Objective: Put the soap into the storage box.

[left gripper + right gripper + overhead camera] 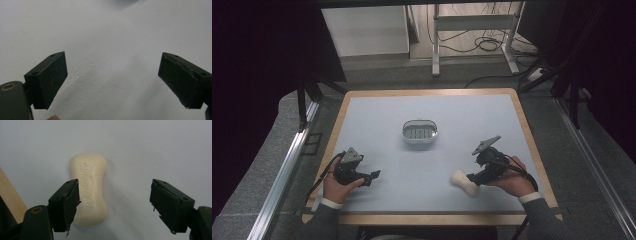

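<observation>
At the near right of the bench (377,107), the right claw (473,179) is hanging just over a pale bar of soap (465,182), its jaws standing apart with nothing between the pads. The soap is lying flat on the grey-blue surface, close to the near edge, its long axis running from near right to far left across the bench. From the right gripper view, the soap (90,190) is sitting off to the left of the claw's (115,202) centre line: the left jaw is overlapping its edge while the right jaw is standing over bare surface, well clear of it. The bar's long axis is running roughly along the direction the jaws point, so the narrow waist is lying crosswise between them. In my judgement the claw is needing to slide leftward in its own view before closing across that waist.

At the near left, the left claw (373,176) is resting low over bare surface, jaws wide apart and holding nothing, well apart from the soap; the right hand (512,181) is plainly the nearer one.

Farther back, mid-bench, a small oval soap dish (419,131) is sitting empty, well apart from both claws.
</observation>
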`<state>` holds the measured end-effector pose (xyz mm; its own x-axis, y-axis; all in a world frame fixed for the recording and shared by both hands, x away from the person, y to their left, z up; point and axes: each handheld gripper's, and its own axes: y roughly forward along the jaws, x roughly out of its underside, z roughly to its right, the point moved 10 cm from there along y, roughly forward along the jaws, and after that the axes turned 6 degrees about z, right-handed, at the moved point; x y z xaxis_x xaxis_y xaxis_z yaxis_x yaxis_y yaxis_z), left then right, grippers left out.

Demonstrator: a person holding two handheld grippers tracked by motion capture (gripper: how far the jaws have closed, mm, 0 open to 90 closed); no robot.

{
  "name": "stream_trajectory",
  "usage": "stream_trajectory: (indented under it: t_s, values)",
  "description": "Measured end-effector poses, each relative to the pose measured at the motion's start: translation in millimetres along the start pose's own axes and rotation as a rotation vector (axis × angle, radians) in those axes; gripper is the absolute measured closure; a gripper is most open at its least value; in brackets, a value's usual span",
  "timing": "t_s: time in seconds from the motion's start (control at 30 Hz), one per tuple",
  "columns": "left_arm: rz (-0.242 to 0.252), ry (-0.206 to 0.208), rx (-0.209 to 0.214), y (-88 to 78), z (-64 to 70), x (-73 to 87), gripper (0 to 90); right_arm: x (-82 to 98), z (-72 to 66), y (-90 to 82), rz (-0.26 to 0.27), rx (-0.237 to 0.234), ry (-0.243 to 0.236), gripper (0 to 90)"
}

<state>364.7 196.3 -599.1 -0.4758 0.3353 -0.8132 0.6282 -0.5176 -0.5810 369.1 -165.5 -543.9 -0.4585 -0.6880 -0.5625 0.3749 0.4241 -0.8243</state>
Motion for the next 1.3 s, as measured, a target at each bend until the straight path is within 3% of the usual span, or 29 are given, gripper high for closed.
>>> stream_trajectory:
  t_s: [0.2,0.33,0.57,0.8,1.03,1.3]
  values:
    - [0.002,-0.003,-0.003,-1.1,-1.1,0.2,9.1,1.0,-13.1,14.9,-0.048,-0.031,-0.023,23.5]
    - [-0.003,-0.002,-0.001,0.1,-0.8,1.2,9.1,7.2,-21.3,26.9,-0.115,-0.049,-0.028,24.0]
    - [-0.004,0.001,-0.002,0.6,-0.7,1.7,9.1,8.4,-29.0,35.8,-0.167,-0.041,-0.039,27.7]
    - [-0.004,0.000,-0.004,-0.3,-2.4,2.2,9.1,9.6,-31.0,42.7,-0.206,-0.027,-0.040,31.9]
    - [0.000,-0.006,-0.008,-1.9,-4.6,2.4,9.0,12.1,-33.6,46.8,-0.247,-0.003,-0.045,47.4]
    - [-0.002,-0.003,-0.007,-1.5,-4.0,2.5,9.0,12.6,-33.7,47.2,-0.271,-0.023,-0.015,49.5]
